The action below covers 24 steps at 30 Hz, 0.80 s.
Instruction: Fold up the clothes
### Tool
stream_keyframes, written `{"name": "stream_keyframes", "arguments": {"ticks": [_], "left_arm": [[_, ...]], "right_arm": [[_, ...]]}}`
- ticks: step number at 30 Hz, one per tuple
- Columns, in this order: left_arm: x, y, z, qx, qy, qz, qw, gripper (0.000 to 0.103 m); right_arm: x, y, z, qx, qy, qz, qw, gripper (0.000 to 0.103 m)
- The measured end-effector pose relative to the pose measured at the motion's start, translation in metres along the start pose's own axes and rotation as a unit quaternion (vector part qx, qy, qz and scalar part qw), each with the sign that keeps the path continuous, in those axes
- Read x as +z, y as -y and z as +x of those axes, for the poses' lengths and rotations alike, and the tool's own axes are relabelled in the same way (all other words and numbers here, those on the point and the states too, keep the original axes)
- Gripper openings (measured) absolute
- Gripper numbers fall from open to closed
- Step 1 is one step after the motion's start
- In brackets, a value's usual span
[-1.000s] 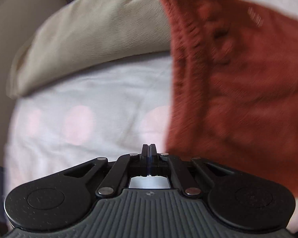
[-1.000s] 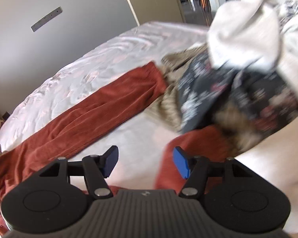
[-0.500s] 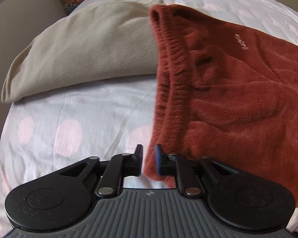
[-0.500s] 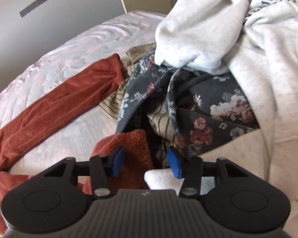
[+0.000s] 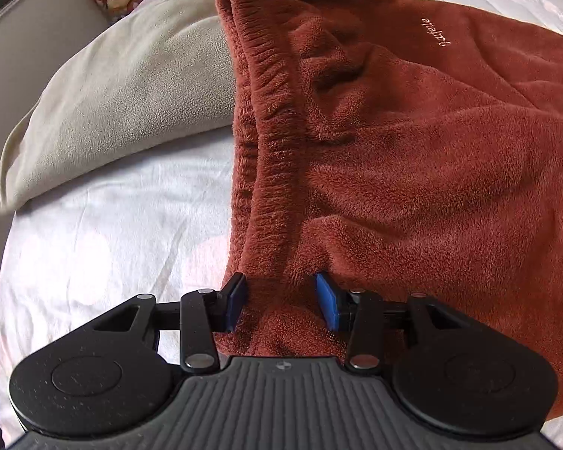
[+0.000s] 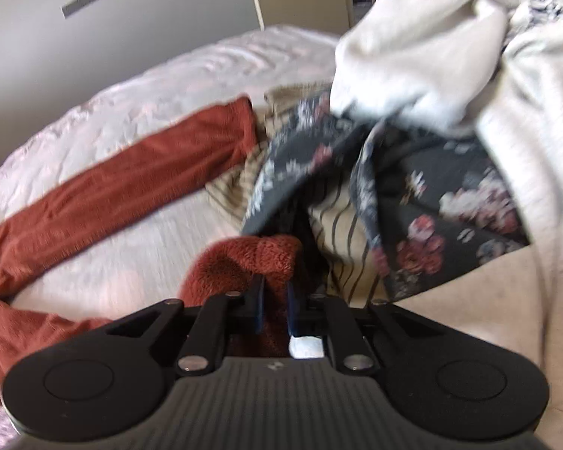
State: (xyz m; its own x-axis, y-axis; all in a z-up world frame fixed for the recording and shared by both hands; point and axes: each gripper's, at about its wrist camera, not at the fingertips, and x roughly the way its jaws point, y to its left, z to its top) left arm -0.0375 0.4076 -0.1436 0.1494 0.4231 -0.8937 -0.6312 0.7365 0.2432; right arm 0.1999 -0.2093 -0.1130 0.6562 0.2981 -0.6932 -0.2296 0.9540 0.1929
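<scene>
Rust fleece trousers [image 5: 413, 157] lie flat on the bed [image 5: 105, 225]. Left tongs [image 5: 280, 303] gape around the waistband at six o'clock. Right tongs [image 6: 274, 309] are clenched on a trouser cuff [image 6: 244, 262], six o'clock.

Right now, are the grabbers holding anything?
Left gripper: open, jaws on either side of the red pants' waistband corner.
Right gripper: shut on the red pants' cuff.

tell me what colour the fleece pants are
Rust red-brown fleece pants, clearest in the left wrist view.
</scene>
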Motion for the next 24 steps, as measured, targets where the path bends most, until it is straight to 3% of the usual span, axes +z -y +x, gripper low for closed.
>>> {"name": "stream_keyframes", "arguments": {"ticks": [8, 9, 10, 13, 17, 21, 23, 24], "left_arm": [[-0.003, 0.000, 0.000, 0.002, 0.002, 0.002, 1.0000, 0.038], [-0.004, -0.001, 0.000, 0.002, 0.002, 0.001, 1.0000, 0.037], [-0.004, -0.002, 0.000, 0.001, 0.002, 0.000, 1.0000, 0.037], [-0.004, -0.003, 0.000, 0.000, 0.002, -0.004, 1.0000, 0.036], [-0.003, 0.000, 0.001, 0.004, 0.001, -0.001, 1.0000, 0.036], [-0.003, 0.003, 0.002, 0.008, 0.000, 0.004, 1.0000, 0.037], [-0.003, 0.004, 0.003, 0.009, -0.001, 0.004, 0.9999, 0.037], [-0.002, 0.004, 0.004, 0.010, -0.002, 0.005, 0.9999, 0.037]], "right_arm": [[0.071, -0.039, -0.081, -0.006, 0.099, -0.059, 0.993, 0.009], [0.082, -0.041, -0.088, -0.019, 0.111, -0.067, 0.991, 0.008], [0.094, -0.043, -0.094, -0.035, 0.123, -0.075, 0.989, 0.000], [0.127, -0.040, -0.103, -0.082, 0.148, -0.090, 0.981, 0.000], [0.155, -0.014, -0.078, -0.077, 0.106, -0.051, 0.990, 0.000], [0.136, -0.005, -0.047, -0.024, 0.054, -0.033, 0.998, 0.011], [0.120, -0.005, -0.036, 0.005, 0.038, -0.039, 0.998, 0.033], [0.111, -0.004, -0.030, 0.020, 0.030, -0.042, 0.998, 0.036]]}}
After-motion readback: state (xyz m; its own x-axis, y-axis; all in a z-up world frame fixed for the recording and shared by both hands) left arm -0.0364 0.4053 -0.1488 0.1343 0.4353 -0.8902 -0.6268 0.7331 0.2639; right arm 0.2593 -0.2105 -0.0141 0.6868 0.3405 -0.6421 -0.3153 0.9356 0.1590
